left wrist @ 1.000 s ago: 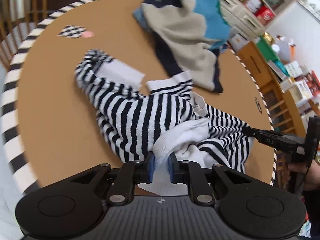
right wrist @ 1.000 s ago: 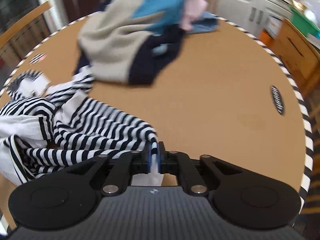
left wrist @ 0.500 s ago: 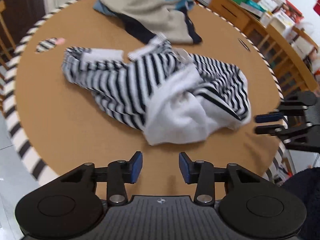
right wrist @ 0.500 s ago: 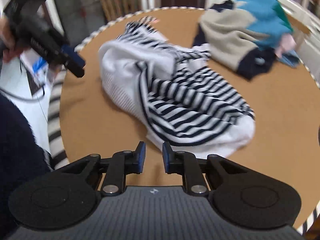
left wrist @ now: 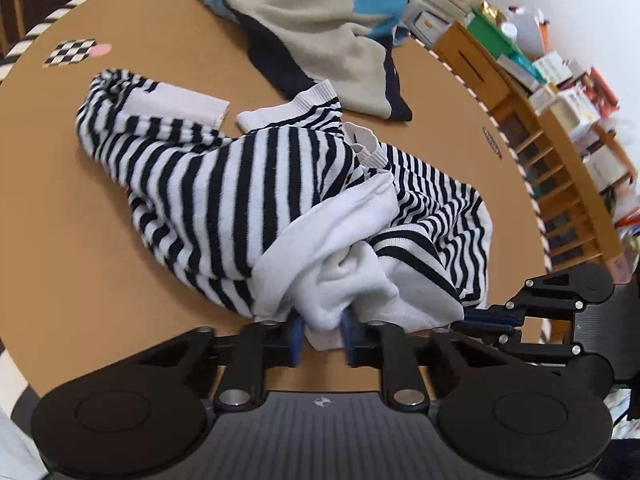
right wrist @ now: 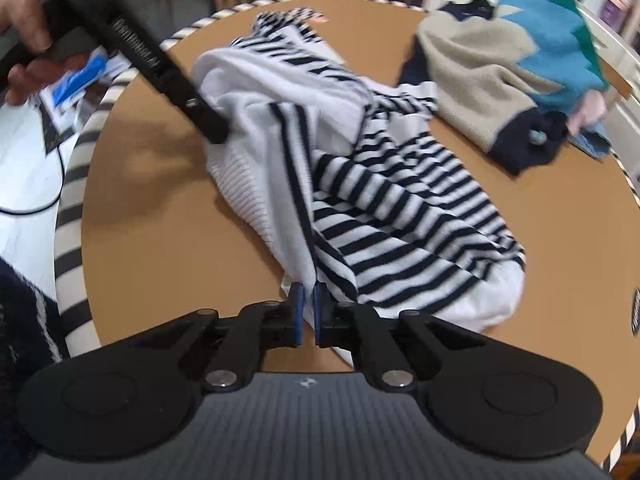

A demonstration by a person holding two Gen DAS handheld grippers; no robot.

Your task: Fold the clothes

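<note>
The striped sweater (left wrist: 256, 184) lies crumpled in the middle of the round table (left wrist: 60, 200), w/ its white inside turned out along the near edge. Half a sec ago both grippers hung open and clear of the cloth; now both have bitten in. The left gripper (left wrist: 322, 334) is nearly shut on a thick wad of the white fabric, pads (left wrist: 295, 336) pressed into it from either side. The right gripper (right wrist: 307, 314) is closed to a thin slit on the sweater's dark-trimmed edge (seen from the left wrist cam it sits just beside the left one, at the same near hem). A second sweater (left wrist: 320, 28), beige, blue and navy, lies bunched at the far side, approx touching the striped one's cuff.
</note>
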